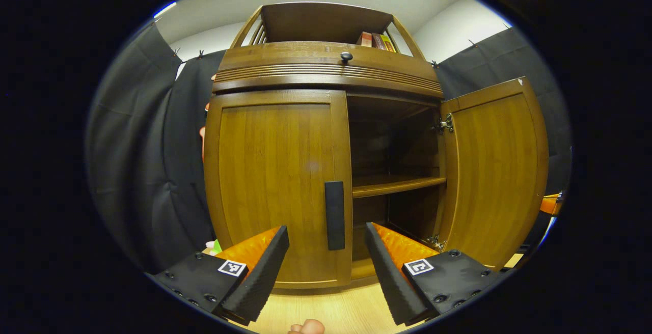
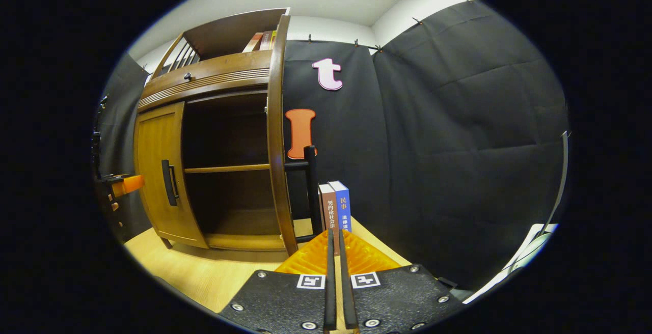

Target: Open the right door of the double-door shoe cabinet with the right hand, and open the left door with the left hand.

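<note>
The wooden shoe cabinet (image 1: pixel 305 69) fills the left gripper view. Its left door (image 1: pixel 270 181) is closed, with a black vertical handle (image 1: pixel 334 215) at its inner edge. My left gripper (image 1: pixel 326 229) is open just in front of that handle, one finger on each side, not touching it. The right door (image 1: pixel 496 171) stands swung open, baring a shelf (image 1: pixel 397 185). In the right gripper view this door (image 2: pixel 275 135) appears edge-on with its black handle (image 2: pixel 310 186). My right gripper (image 2: pixel 334 234) is shut, just right of the handle, with nothing between its fingers.
Two upright books (image 2: pixel 336 206) stand by the black cloth wall behind the open door. More books (image 1: pixel 377 41) sit on the cabinet's top shelf above a drawer knob (image 1: pixel 346 56). The cabinet rests on a light wooden surface (image 2: pixel 204 273). The other gripper's orange part (image 1: pixel 552 204) shows past the open door.
</note>
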Demonstrator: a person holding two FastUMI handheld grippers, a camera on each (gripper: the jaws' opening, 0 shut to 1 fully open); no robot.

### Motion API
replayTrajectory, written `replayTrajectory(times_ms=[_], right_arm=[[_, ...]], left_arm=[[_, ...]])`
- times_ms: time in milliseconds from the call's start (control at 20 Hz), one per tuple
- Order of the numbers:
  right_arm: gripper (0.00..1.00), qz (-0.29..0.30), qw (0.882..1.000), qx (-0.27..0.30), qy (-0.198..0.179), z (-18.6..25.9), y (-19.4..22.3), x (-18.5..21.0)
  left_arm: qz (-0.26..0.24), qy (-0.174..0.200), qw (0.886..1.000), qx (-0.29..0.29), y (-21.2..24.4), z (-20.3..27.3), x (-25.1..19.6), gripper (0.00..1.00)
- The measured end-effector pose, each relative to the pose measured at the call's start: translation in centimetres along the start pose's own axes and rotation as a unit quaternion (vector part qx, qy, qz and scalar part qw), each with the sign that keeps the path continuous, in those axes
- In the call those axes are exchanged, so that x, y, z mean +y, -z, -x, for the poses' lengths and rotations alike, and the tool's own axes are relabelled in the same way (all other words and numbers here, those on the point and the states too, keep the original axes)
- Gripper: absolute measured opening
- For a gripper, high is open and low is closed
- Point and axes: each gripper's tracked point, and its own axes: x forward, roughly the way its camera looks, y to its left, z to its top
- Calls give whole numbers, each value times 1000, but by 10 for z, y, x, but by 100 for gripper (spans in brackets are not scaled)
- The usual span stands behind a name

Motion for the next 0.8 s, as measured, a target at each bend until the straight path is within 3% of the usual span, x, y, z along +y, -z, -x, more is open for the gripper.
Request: replayTrajectory(times_ms=[150,250,300,350,400,600,700,750,800], right_arm=[[5,12,1000,-12,12,1,-3,-8],[11,27,999,-24,19,2,-8,-10],[0,35,999,-30,23,2,-9,-12],[14,40,998,-34,30,1,-12,-14],[12,42,998,-38,38,1,-14,-16],[48,52,996,-48,48,1,-21,-16],[81,57,996,-50,52,0,-23,-16],[72,56,996,-49,53,0,-23,-16],[77,54,996,-47,53,0,-20,-16]], left_arm=[[10,-10,1000,11,15,-19,5,96],[12,-12,1000,18,23,-34,5,97],[13,-10,1000,22,28,-40,3,99],[17,-9,1000,23,31,-46,4,97],[21,-7,999,24,35,-50,5,96],[29,-4,999,31,44,-69,7,96],[25,2,999,31,47,-78,3,96],[22,4,999,32,47,-82,1,96],[18,5,999,34,48,-87,0,97]])
